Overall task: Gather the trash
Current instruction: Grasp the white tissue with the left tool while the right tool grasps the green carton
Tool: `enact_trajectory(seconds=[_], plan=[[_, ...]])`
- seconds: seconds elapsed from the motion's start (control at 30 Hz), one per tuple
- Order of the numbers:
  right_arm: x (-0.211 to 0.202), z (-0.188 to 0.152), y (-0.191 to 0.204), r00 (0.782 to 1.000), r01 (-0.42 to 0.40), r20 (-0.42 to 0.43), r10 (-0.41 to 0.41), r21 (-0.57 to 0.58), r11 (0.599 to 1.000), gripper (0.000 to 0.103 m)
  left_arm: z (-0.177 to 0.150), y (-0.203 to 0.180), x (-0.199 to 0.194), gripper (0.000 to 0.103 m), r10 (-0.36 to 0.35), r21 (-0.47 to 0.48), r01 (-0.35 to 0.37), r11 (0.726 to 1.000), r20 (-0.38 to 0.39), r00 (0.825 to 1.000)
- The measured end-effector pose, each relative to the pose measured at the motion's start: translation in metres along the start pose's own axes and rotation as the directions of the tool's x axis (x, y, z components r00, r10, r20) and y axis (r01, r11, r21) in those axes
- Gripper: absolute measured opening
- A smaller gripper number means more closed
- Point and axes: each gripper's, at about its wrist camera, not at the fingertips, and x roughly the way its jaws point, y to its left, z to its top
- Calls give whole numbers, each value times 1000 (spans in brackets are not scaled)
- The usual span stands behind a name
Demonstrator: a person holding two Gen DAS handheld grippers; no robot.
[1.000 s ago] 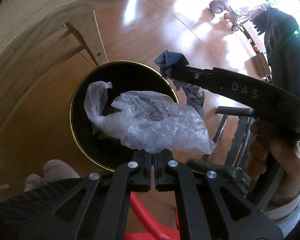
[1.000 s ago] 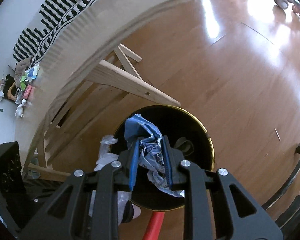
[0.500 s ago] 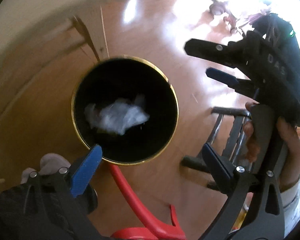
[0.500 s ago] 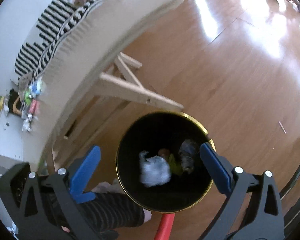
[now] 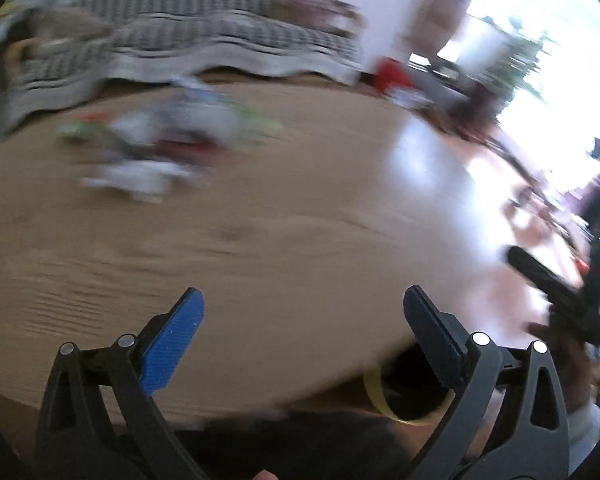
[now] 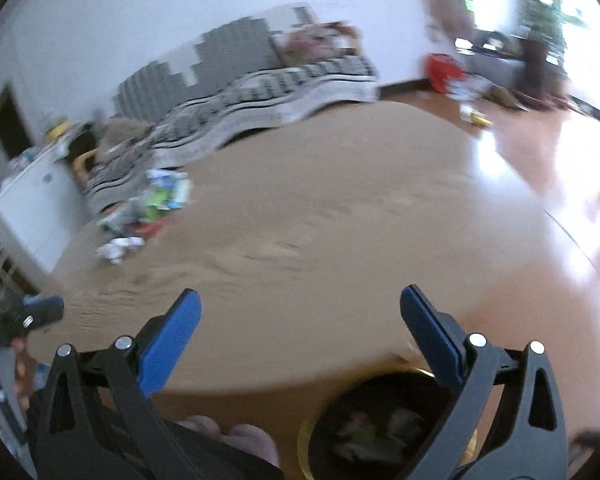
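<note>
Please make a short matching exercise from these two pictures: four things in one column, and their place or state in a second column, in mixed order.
Things:
1. round wooden table
2. black bin with gold rim
3. pile of mixed wrappers
4. right hand-held gripper

Place or state:
A. on the far left part of the tabletop
B. open, with nothing between the fingers
C. on the floor under the table's near edge
D. fills the middle of both views

Pairs: 1-D, 2-C, 3-A, 4-B
</note>
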Motion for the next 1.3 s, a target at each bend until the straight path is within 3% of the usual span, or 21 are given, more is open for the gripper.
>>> enact_trajectory(seconds=[0.1, 0.2, 0.3, 0.6, 0.7, 0.73, 0.77, 0.8, 0.83, 0.87, 0.9, 0.97, 1.03, 1.2, 1.3], plan=[[35, 24, 48, 999, -46, -9, 46, -63, 997, 96, 20, 64, 5, 97, 89, -93, -89, 992, -8, 996], [69, 44, 87, 995, -88, -47, 84, -111, 990, 96, 41, 97, 26, 97, 161, -96, -163, 982, -29, 987], [107, 62, 122, 990, -130, -75, 120, -146, 981, 96, 57, 120, 49, 97, 109, -98, -115, 988, -73, 991], [235, 98, 156, 964, -213, -175, 201, -53, 976, 96, 97, 139, 108, 97, 119, -33, -123, 992, -108, 987], [267, 103, 165, 954, -236, -201, 223, -44, 971, 96, 107, 141, 127, 97, 154, 16, -154, 988, -132, 979], [276, 103, 168, 949, -245, -215, 230, -43, 969, 96, 110, 143, 133, 97, 160, 21, -158, 987, -140, 977], [284, 103, 170, 940, -271, -226, 257, -35, 962, 83, 111, 145, 139, 97, 146, 23, -145, 989, -157, 977], [290, 103, 171, 933, -287, -236, 272, -30, 957, 72, 110, 147, 145, 93, 120, 19, -119, 993, -178, 977], [292, 102, 171, 928, -298, -246, 282, -31, 954, 47, 109, 148, 147, 83, 116, 15, -116, 993, -190, 975], [293, 101, 172, 919, -326, -242, 310, -29, 945, 40, 108, 147, 146, 68, 147, 26, -144, 989, -166, 975], [292, 101, 174, 914, -345, -243, 326, -37, 938, 36, 109, 146, 145, 64, 169, 38, -165, 985, -159, 973], [288, 98, 173, 901, -376, -250, 354, -45, 926, 24, 108, 148, 140, 33, 97, 9, -97, 995, -155, 983], [281, 96, 174, 911, -361, -237, 336, -70, 930, 23, 107, 151, 134, 16, 54, -26, -58, 998, -148, 988], [250, 98, 168, 934, -336, -160, 320, -88, 938, 19, 100, 141, 113, 11, 64, -1, -65, 998, -128, 990], [233, 100, 166, 937, -336, -139, 322, -96, 937, 18, 100, 136, 101, 11, 71, 3, -71, 997, -112, 991]])
